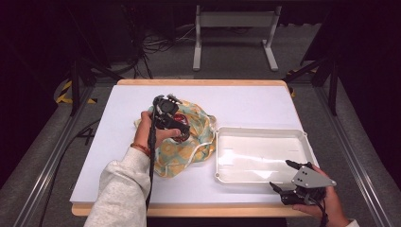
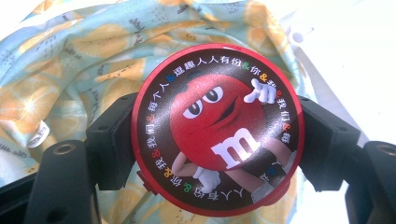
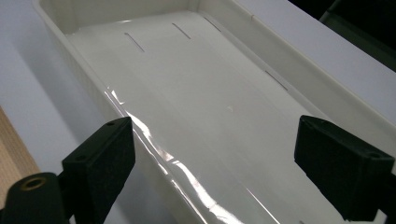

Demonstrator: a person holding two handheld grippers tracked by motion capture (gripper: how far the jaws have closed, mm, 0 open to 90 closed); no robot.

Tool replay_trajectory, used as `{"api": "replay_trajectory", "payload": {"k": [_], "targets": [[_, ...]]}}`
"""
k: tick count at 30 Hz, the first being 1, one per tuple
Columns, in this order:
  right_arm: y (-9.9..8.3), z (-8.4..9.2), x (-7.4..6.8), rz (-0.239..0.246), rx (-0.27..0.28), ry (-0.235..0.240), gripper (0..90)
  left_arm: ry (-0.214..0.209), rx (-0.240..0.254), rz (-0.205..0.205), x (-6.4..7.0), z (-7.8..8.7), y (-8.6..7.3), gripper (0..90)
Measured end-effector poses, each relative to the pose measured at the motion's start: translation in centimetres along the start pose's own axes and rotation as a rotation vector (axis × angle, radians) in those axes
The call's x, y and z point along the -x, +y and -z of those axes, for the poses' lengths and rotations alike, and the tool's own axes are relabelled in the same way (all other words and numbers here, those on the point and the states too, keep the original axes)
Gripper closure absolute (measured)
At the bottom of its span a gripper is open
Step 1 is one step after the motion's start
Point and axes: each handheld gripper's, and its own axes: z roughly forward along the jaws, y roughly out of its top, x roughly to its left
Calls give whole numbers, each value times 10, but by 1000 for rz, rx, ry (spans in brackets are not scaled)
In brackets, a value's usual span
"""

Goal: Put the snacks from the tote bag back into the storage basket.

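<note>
Red and glossy, the round M&M's tin [image 2: 217, 130] sits clamped between my left gripper's [image 2: 217, 140] two black jaws, one pad pressed on each side of its rim, so the printed lid with the red candy figure faces the camera that rides on that gripper. I hold it across its width because the round wall gives the pads two opposite faces to bite on; a grip on the flat lid would likely slip. Below and behind the tin lies the drawstring bag [image 2: 79, 70], pale blue cloth printed with orange slices, crumpled and loose. In the high view the left gripper [image 1: 176, 128] hangs over that bag [image 1: 194, 142], which lies left of centre on the white table [image 1: 123, 179], its white cord trailing at the edge nearest me.

My right gripper [image 1: 285, 176] waits at the near right corner of the white plastic tray [image 1: 262, 175], jaws spread wide with nothing between them. In its own view the right gripper [image 3: 215, 172] looks along the bare tray floor [image 3: 187, 93], one jaw outside the near wall, the other over the inside. I judge the tray, just beside the bag, to be where the tin goes next, and the free hand stays close so it can steady the tray or tend the cloth.
</note>
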Motion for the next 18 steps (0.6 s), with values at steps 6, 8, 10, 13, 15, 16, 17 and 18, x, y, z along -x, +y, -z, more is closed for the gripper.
{"api": "replay_trajectory", "payload": {"k": [6,8,10,13,15,16,17,18], "targets": [[0,0,0,0,-1,0,128,-11,4,-14,8,2,6,253],[-1,0,1,1,-2,-2,128,-14,2,-22,11,3,9,253],[-1,0,1,0,-2,-2,128,-18,3,-29,14,4,11,253],[-1,0,1,0,-1,-1,128,-26,6,-39,19,4,15,253],[-1,0,1,2,-2,-2,128,-30,5,-53,23,3,17,253],[-1,-1,1,0,-5,-1,128,-33,6,-59,25,3,18,253],[-1,-1,1,0,-5,-1,128,-38,5,-64,27,2,19,253],[-1,-1,1,0,-4,-1,128,-45,4,-66,30,2,20,253]]}}
